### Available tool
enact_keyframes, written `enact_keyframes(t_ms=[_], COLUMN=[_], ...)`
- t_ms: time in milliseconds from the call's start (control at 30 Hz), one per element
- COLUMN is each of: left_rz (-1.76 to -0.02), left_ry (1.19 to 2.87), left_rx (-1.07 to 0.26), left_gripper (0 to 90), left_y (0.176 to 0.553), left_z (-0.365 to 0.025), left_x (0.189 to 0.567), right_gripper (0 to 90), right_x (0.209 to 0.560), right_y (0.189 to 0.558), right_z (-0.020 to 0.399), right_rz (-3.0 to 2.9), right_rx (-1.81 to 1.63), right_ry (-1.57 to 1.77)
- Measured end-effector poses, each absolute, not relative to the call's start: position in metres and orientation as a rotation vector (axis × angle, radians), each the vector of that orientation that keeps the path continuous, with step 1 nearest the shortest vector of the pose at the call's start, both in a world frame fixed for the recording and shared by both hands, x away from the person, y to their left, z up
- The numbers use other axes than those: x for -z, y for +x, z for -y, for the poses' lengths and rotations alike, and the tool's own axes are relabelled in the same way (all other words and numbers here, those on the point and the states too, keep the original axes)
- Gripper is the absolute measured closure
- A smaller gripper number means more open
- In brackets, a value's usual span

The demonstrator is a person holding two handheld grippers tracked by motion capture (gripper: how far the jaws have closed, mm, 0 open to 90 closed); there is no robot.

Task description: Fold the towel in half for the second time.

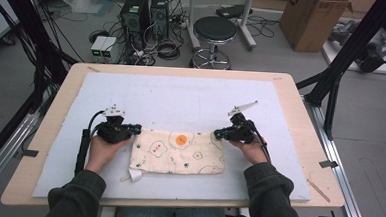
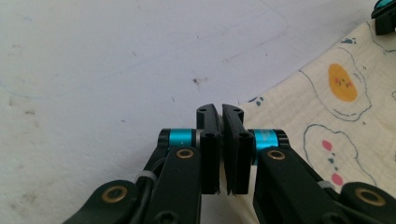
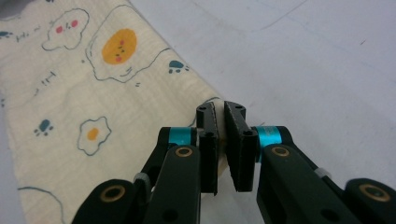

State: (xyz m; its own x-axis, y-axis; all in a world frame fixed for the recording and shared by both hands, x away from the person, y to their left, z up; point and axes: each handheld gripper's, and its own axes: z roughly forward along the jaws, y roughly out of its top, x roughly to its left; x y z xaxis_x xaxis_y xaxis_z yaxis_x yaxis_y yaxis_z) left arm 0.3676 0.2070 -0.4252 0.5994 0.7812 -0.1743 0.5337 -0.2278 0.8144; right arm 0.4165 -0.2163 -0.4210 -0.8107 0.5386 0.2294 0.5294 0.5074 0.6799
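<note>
Cream cotton cloth with fried-egg prints [image 1: 178, 152] lies folded into a rectangle near the front of the white foam board [image 1: 181, 95] on the table, between the two hands. At its far left corner the left gripper [image 2: 220, 122] has its jaws pressed together, pinching the cloth edge. At the far right corner the right gripper [image 3: 220, 120] is also closed on the fabric. So both corners are grasped – the lifting and the next fold or unfold, I judge, remain.
</note>
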Motion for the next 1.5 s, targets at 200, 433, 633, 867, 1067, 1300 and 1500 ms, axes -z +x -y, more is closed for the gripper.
enact_keyframes(t_ms=[200, 433, 633, 867, 1067, 1300, 1500], left_rz=[-1.080, -1.143, -1.137, -1.100, -1.059, -1.043, -1.031], left_ry=[1.876, 1.828, 1.797, 1.807, 1.811, 1.806, 1.800], left_rx=[-0.344, -0.347, -0.338, -0.342, -0.353, -0.335, -0.340], left_gripper=[85.5, 85.5, 85.5, 85.5, 85.5, 85.4, 85.4], left_y=[0.381, 0.395, 0.398, 0.394, 0.389, 0.383, 0.377], left_z=[-0.210, -0.209, -0.212, -0.213, -0.215, -0.217, -0.219], left_x=[0.422, 0.431, 0.434, 0.429, 0.425, 0.427, 0.428], right_gripper=[84.3, 84.5, 84.5, 84.5, 84.5, 84.5, 84.5], right_x=[0.411, 0.423, 0.434, 0.426, 0.422, 0.423, 0.420], right_y=[0.434, 0.452, 0.460, 0.455, 0.450, 0.444, 0.439], right_z=[0.220, 0.219, 0.221, 0.224, 0.225, 0.228, 0.226], right_rz=[-2.679, -2.628, -2.611, -2.598, -2.599, -2.588, -2.608], right_rx=[-1.290, -1.261, -1.326, -1.380, -1.390, -1.429, -1.422], right_ry=[1.033, 1.142, 1.229, 1.193, 1.178, 1.177, 1.146])
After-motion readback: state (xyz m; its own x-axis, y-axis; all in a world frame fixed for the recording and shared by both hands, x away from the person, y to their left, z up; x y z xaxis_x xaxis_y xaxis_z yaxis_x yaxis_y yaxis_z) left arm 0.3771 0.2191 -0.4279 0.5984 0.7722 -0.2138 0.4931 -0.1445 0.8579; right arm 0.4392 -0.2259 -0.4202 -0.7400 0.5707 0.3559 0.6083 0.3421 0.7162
